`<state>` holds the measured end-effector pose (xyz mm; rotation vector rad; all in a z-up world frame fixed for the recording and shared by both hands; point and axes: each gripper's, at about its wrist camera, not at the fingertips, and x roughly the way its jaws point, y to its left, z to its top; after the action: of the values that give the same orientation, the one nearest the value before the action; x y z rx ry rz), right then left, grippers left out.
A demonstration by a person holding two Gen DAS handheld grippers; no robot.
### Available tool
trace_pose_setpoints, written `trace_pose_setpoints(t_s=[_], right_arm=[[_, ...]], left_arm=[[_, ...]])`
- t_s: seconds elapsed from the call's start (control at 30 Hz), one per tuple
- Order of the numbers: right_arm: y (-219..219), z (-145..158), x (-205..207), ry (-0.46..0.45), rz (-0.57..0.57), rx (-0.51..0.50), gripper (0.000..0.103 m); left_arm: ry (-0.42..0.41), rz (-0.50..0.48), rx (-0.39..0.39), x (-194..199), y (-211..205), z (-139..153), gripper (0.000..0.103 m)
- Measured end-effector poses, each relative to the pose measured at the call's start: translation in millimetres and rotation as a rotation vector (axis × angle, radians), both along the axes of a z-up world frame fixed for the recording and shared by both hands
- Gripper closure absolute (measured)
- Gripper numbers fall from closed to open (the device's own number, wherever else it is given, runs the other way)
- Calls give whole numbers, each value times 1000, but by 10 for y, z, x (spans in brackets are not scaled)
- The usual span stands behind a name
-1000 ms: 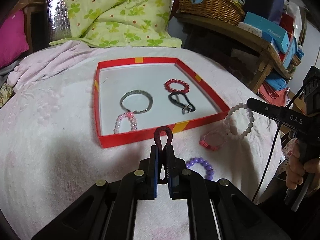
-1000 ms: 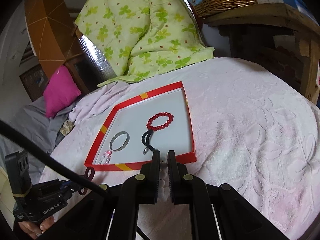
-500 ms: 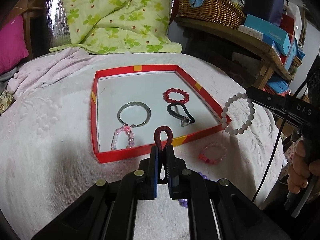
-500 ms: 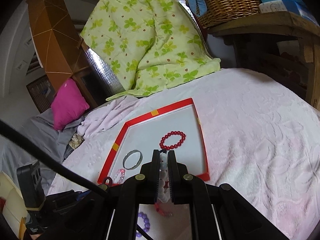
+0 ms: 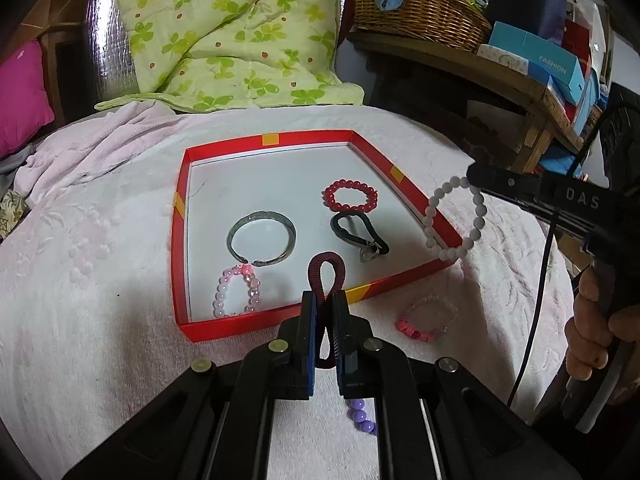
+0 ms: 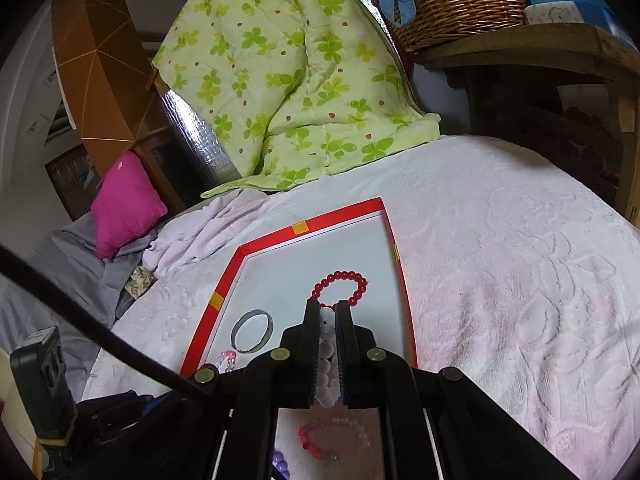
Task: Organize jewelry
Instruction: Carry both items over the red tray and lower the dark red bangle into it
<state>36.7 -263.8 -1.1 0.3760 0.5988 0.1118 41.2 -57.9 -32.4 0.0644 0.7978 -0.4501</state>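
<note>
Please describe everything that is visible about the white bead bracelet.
The white bead bracelet is a ring of round, matte white beads, seemingly on a hidden string. It hangs in the air, clamped at its top by the shut right tool, with its loop open and roughly facing the left camera. Its lower beads hang in front of the near right corner of the red cardboard tray; contact cannot be judged. In the right view, a few beads show between the fingers.

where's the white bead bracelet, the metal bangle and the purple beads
white bead bracelet [image 5: 429,216]: left wrist view, its left-hand beads
metal bangle [image 5: 262,216]: left wrist view, top of the band
purple beads [image 5: 362,416]: left wrist view, bead beside the gripper
</note>
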Motion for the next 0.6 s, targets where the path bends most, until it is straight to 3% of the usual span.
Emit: trace_pose_setpoints(t_s=[0.4, 0.6], right_arm=[[-97, -44, 261, 20, -17, 47, 94], [-159, -58, 275, 23, -23, 78, 94]], left_arm=[[-6, 27, 52, 123, -122, -44, 95], [1, 8, 40, 293, -237, 57, 95]])
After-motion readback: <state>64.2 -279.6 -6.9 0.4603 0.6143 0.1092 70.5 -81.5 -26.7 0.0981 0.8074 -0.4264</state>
